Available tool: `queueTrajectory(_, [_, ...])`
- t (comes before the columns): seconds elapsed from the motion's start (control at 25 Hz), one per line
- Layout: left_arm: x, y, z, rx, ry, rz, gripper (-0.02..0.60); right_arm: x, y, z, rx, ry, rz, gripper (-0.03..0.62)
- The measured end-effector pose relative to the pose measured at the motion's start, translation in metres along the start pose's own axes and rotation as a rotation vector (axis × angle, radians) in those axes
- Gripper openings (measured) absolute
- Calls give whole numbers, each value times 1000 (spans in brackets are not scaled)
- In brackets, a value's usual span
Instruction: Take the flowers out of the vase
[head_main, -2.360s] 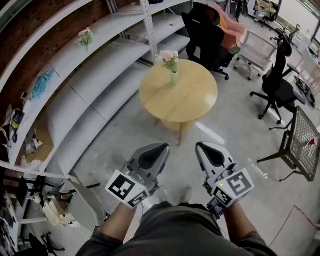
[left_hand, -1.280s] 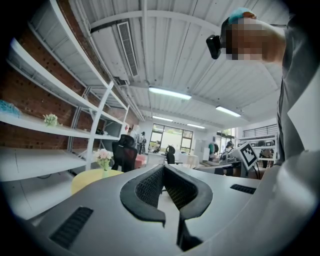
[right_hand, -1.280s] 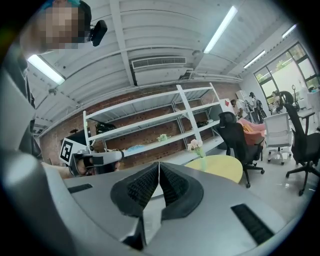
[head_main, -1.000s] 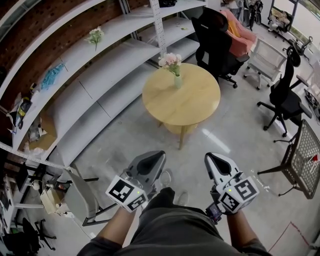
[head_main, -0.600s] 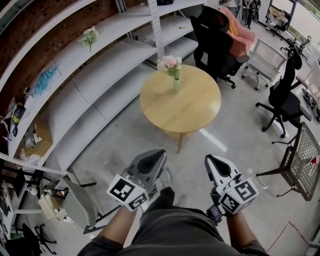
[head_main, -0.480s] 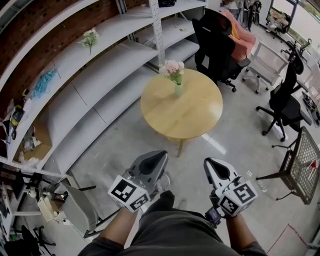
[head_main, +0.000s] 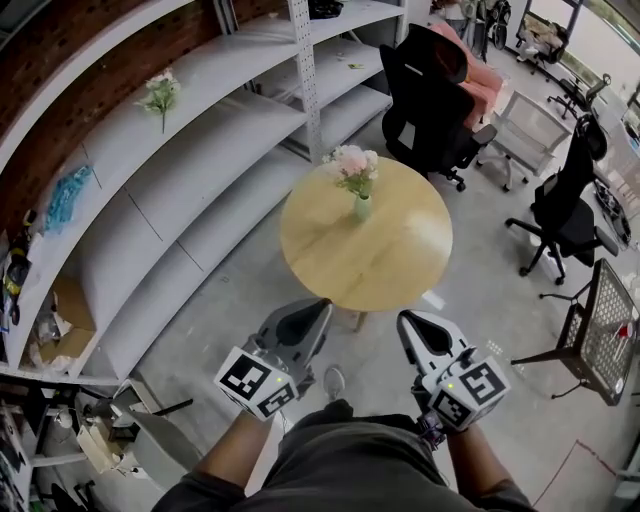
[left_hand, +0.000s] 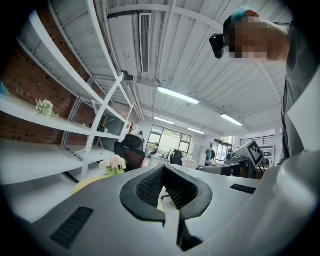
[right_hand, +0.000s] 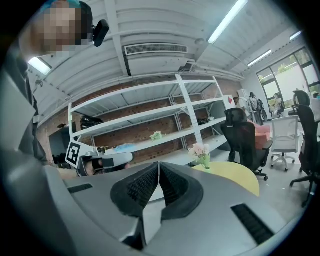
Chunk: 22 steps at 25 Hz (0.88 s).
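Table (head_main: 385, 262) nearer than before, flowers (head_main: 352, 164) in vase (head_main: 362, 208), left gripper (head_main: 320, 307), right gripper (head_main: 405, 320) closed

No word, number or brand name can be read anywhere. The only printed signs are black-and-white square markers (head_main: 247, 378) on the cubes of the left tool (head_main: 320, 306) and the right tool (head_main: 405, 320); they show patterns, not letters.

Left gripper (head_main: 318, 306) and right gripper (head_main: 405, 320) are advancing together toward the round worktop (head_main: 390, 255) at 12 o'clock. Its near edge is now lying just ahead of them. Flowers (head_main: 352, 163) and vase (head_main: 362, 207) are drawing nearer. Shelving (head_main: 200, 170) is sliding past at 9 o'clock.
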<state>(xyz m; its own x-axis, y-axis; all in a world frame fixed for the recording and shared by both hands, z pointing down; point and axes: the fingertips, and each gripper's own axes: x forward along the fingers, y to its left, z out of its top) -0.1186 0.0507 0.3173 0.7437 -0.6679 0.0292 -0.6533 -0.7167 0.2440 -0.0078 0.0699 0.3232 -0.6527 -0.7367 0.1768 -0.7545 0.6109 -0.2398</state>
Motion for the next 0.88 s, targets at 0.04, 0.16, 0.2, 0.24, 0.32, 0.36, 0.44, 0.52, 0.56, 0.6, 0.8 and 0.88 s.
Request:
queueTrajectory(0.04, [3, 8, 2, 0, 2, -6, 9, 7, -2, 2, -1, -3, -9, 17])
queueTrajectory(0.16, [8, 28, 5, -5, 5, -13, 9, 25, -7, 2, 10, 4, -27, 17])
queueTrajectory(0.2, [10, 33, 5, -8, 6, -12, 9, 30, -9, 1, 20, 6, -27, 17])
queueTrajectory(0.24, [11, 38, 5, -10, 7, -11, 9, 36, -9, 3, 32, 0, -20, 17])
queueTrajectory(0.32, [14, 48, 5, -12, 11, -5, 9, 49, -9, 8, 54, -18, -1, 17])
queueTrajectory(0.36, [15, 54, 5, -12, 12, -1, 9, 54, -10, 9, 54, -16, 3, 17])
queueTrajectory(0.44, [17, 65, 5, -11, 14, 8, 9, 63, -16, 6, 37, 13, -2, 17])
queueTrajectory(0.52, [22, 74, 3, -14, 22, 19, 9, 70, -24, 5, 30, 31, -8, 17])
queueTrajectory(0.56, [26, 79, 2, -16, 28, 23, 9, 74, -28, 6, 33, 30, -9, 17])
queueTrajectory(0.6, [31, 83, 2, -18, 34, 27, 9, 78, -33, 7, 37, 28, -10, 17])
queueTrajectory(0.8, [68, 103, -7, -17, 69, 42, 9, 92, -69, 8, 75, 29, -12, 17])
queueTrajectory(0.88, [89, 113, -14, -18, 88, 50, 9, 100, -86, 11, 94, 20, 2, 17])
